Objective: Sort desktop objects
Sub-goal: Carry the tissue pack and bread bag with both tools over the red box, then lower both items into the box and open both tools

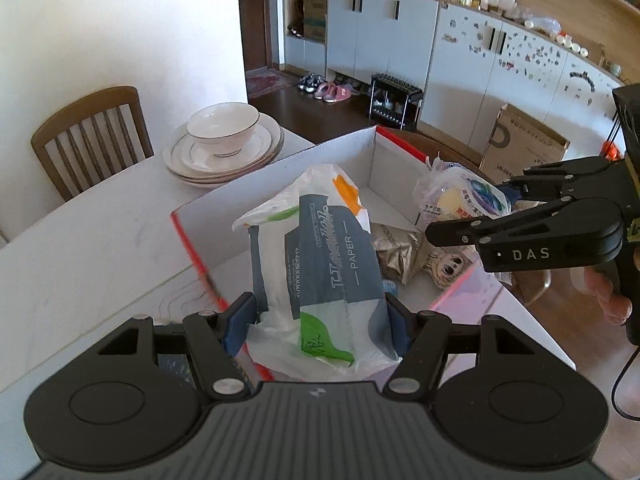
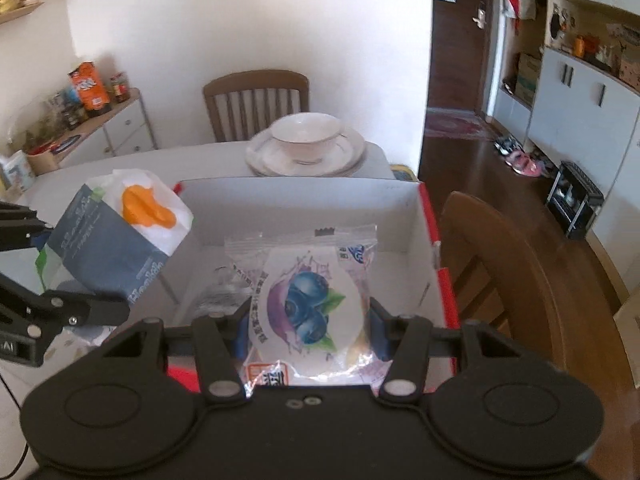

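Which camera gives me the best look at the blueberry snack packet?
The right wrist view: the snack packet faces the camera, held in the right tool over the box. The left wrist view shows it only sidelong, crumpled and partly behind the tool.

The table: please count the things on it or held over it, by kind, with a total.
Boxes: 1
Bowls: 1
Stacks of plates: 1
Tissue packs, in the left gripper: 1
Snack packets, in the right gripper: 1
Total: 5
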`<act>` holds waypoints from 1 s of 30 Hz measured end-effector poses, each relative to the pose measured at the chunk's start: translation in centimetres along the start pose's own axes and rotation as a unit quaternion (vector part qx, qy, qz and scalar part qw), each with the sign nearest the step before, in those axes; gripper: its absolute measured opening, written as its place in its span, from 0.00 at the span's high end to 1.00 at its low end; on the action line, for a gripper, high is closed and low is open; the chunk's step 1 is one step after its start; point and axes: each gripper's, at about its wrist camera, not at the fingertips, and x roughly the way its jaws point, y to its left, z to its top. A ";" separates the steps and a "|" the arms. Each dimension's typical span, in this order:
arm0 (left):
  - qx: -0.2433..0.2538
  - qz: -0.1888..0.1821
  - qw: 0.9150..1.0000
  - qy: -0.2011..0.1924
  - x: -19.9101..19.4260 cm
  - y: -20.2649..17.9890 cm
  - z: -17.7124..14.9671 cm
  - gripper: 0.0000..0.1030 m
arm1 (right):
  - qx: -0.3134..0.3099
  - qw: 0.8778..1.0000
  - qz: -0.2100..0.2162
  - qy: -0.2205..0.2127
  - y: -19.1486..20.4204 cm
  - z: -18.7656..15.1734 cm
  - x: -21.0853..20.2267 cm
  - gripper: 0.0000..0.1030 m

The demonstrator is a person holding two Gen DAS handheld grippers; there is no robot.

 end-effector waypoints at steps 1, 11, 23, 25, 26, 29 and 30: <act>0.001 0.001 1.000 0.005 0.6 -0.1 0.4 0.35 | 0.002 1.000 -0.001 0.005 -0.4 0.2 0.5 0.48; 0.009 0.021 0.997 0.069 7.4 -0.4 2.2 0.35 | -0.007 0.999 -0.009 0.050 -1.0 1.1 6.1 0.48; 0.005 0.021 0.993 0.117 11.4 0.5 1.2 0.34 | -0.055 0.993 -0.006 0.106 0.1 0.4 9.6 0.48; 0.008 0.021 0.993 0.119 11.4 0.3 1.2 0.34 | -0.058 0.992 -0.006 0.111 0.2 0.2 9.9 0.48; 0.009 0.020 0.993 0.119 11.4 0.3 1.1 0.34 | -0.061 0.992 -0.007 0.111 0.1 0.3 10.0 0.47; 0.018 0.019 0.992 0.120 11.5 0.1 1.1 0.34 | -0.067 0.991 -0.007 0.114 0.3 0.2 10.2 0.46; 0.020 0.020 0.992 0.120 11.5 0.0 1.0 0.34 | -0.069 0.991 -0.007 0.115 0.3 0.2 10.2 0.46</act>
